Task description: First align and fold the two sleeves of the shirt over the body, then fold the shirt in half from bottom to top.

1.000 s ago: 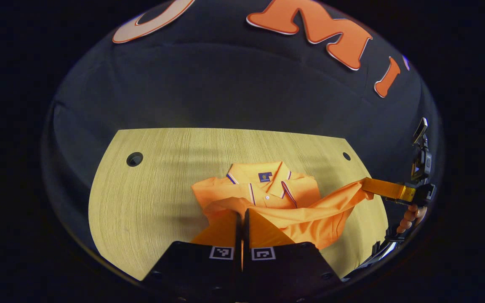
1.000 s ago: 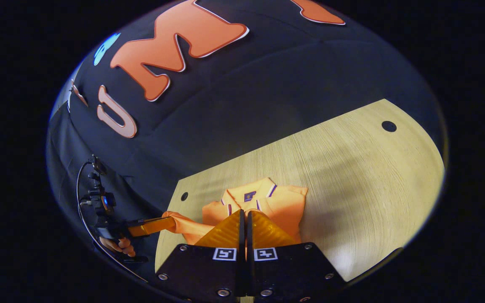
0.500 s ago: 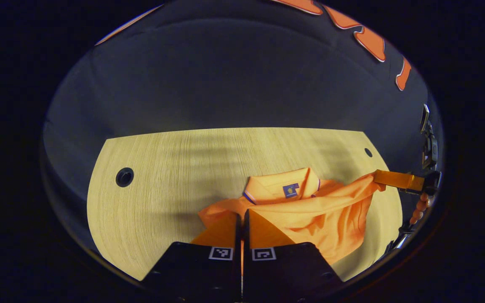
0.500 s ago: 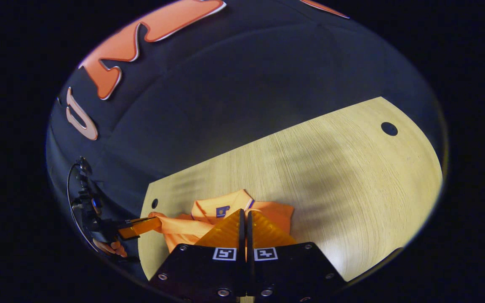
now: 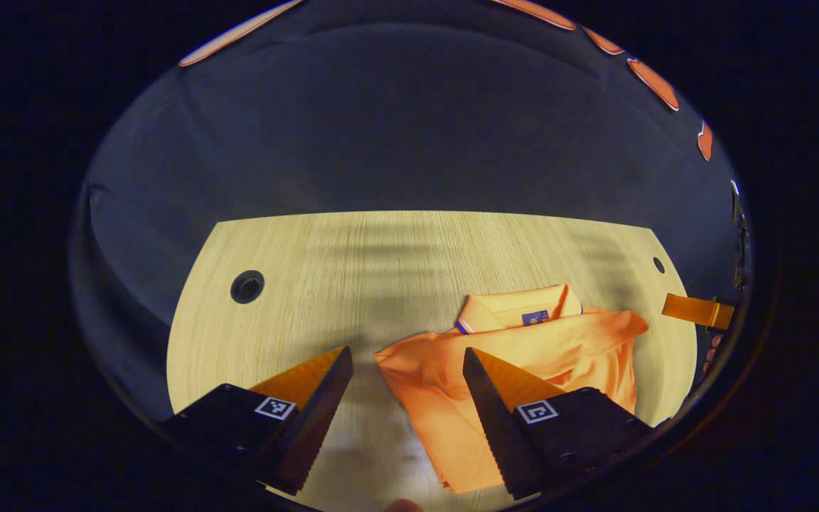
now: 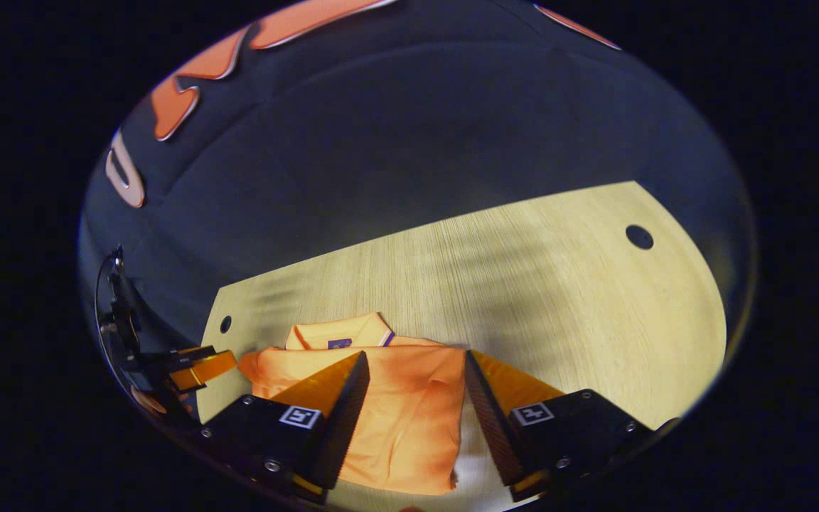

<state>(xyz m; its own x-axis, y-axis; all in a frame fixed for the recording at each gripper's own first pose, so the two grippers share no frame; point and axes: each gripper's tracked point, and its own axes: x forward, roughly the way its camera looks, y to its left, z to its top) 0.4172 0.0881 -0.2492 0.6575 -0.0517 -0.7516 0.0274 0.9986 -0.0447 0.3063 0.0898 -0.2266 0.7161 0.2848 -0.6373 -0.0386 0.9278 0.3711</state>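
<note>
The shirt (image 5: 523, 363) lies on the table (image 5: 352, 270), folded in half, with its lower part laid up over the body and the collar (image 5: 516, 309) showing above the folded edge.

The left gripper view shows the left gripper (image 5: 407, 355) with its jaws wide apart, holding nothing; the near corner of the shirt lies between the two fingers, and the right finger (image 5: 495, 398) covers part of the cloth. In this view the right gripper (image 5: 694, 311) is seen far at the right edge, beside the shirt and apart from it, but its jaws cannot be told there.

The right gripper view shows the right gripper (image 6: 413, 363) also with jaws wide apart, above the shirt (image 6: 395, 405). The left gripper (image 6: 196, 366) is at the left edge, near the shirt's corner.

Two round holes (image 5: 247, 286) are in the table, well apart from the shirt.
</note>
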